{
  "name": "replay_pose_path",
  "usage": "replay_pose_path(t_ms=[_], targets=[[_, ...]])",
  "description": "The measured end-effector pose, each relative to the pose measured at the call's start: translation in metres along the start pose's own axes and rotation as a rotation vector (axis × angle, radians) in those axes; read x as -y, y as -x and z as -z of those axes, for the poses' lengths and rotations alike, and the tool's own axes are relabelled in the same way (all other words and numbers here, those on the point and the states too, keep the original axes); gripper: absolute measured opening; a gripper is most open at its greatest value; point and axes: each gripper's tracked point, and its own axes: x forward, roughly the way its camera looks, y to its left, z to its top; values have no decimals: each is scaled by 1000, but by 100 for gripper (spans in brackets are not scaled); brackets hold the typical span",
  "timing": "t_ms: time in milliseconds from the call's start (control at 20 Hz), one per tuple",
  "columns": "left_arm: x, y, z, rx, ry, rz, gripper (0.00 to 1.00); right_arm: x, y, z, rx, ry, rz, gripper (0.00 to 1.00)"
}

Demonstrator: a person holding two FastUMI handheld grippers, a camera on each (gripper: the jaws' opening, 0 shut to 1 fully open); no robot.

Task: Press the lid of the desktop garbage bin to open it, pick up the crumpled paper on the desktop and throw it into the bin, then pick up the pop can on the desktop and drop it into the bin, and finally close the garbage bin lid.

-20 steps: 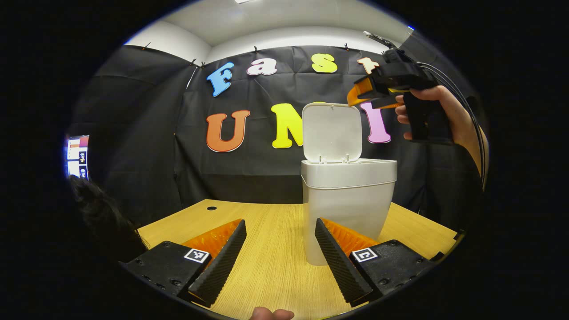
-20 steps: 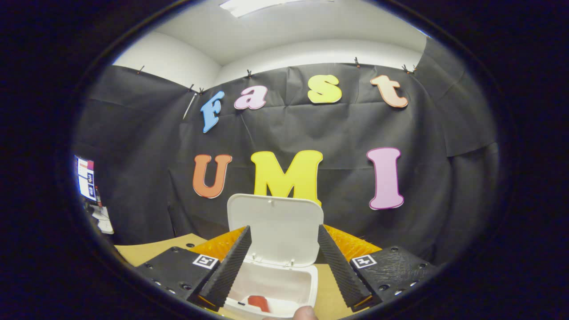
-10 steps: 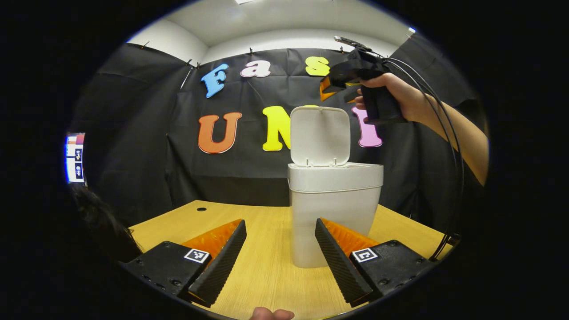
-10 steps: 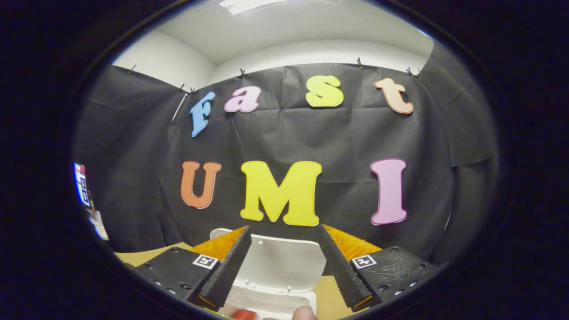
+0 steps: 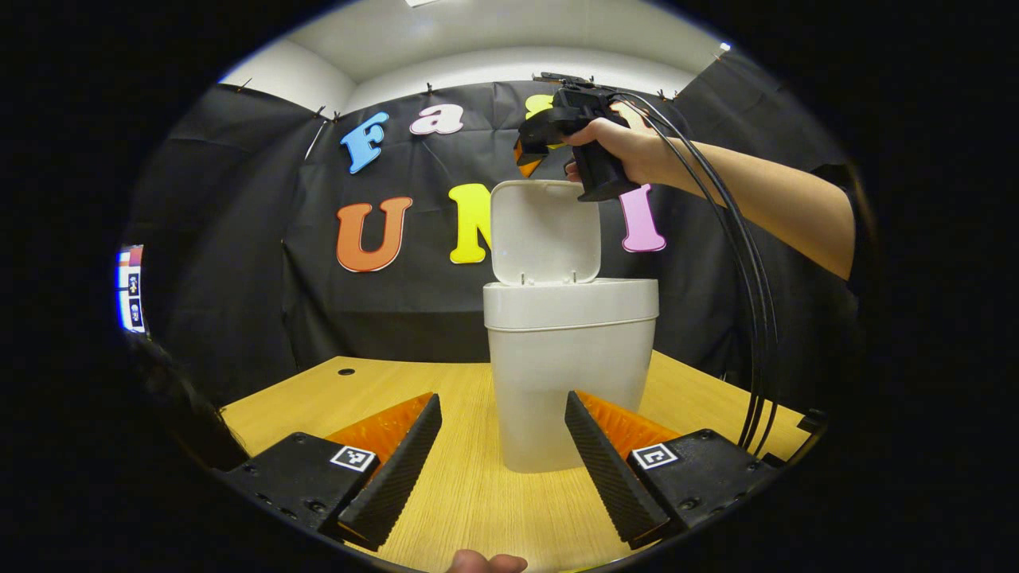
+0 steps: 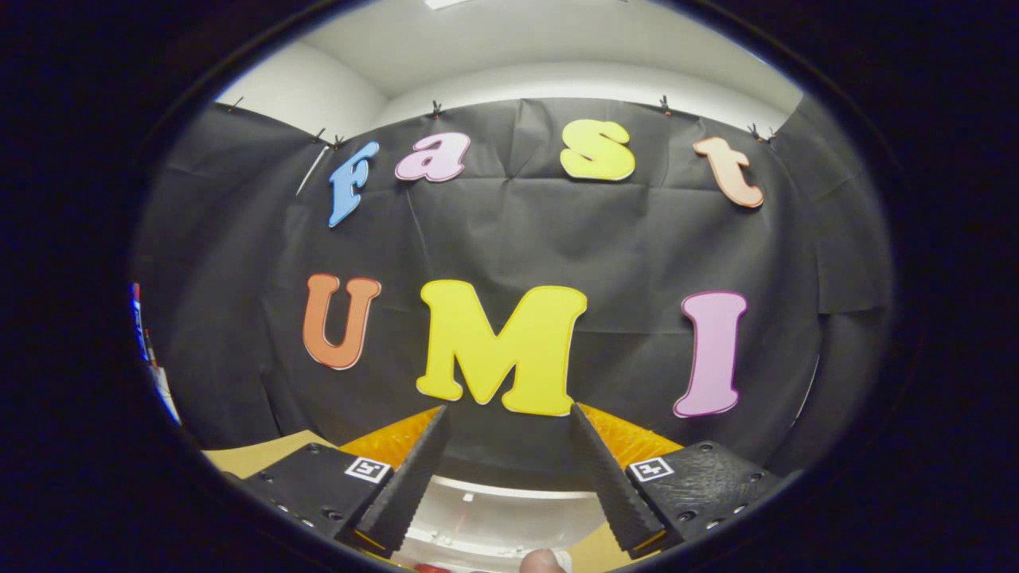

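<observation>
The white bin (image 5: 569, 374) stands on the wooden table (image 5: 478, 493) with its lid (image 5: 545, 232) upright and open. My left gripper (image 5: 501, 461) hovers low over the table in front of the bin, open, with nothing between its fingers. A hand holds my right gripper (image 5: 529, 155) just above the lid's top edge, pointing at the back wall. In the right gripper view that gripper (image 6: 505, 477) is open and holds nothing, with the lid's top edge (image 6: 509, 509) just beneath its fingers. The bin's inside is hidden.
The person's bare arm (image 5: 764, 199) reaches in from the right, with black cables (image 5: 752, 334) hanging from it beside the bin. A small round hole (image 5: 345, 372) sits in the table's far left. A lit screen (image 5: 131, 286) glows at the left edge.
The right gripper moved left and forward until it is over the lid's top edge. The bin's inside slid out of the right gripper view. Both grippers stayed open.
</observation>
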Motion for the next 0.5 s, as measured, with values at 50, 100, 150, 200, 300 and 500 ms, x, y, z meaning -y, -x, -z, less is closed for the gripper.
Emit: replay_pose_path(t_ms=[50,100,150,200,300,500], targets=[[-1,-2,2,-8,1,-3,100,-3,-2,7,-23,7,-4,93],[-1,-2,5,-16,3,-5,100,-5,-4,13,-47,16,-8,93],[-2,-3,7,-23,2,-5,100,-6,-4,11,-44,3,-9,93],[-2,-3,6,-21,1,-5,100,-4,-4,10,-45,-10,-4,94],[0,-4,4,-12,-5,-3,100,-7,-2,12,-61,-4,-10,92],[2,-4,5,-11,-3,9,100,-9,8,22,-111,-73,-50,93]])
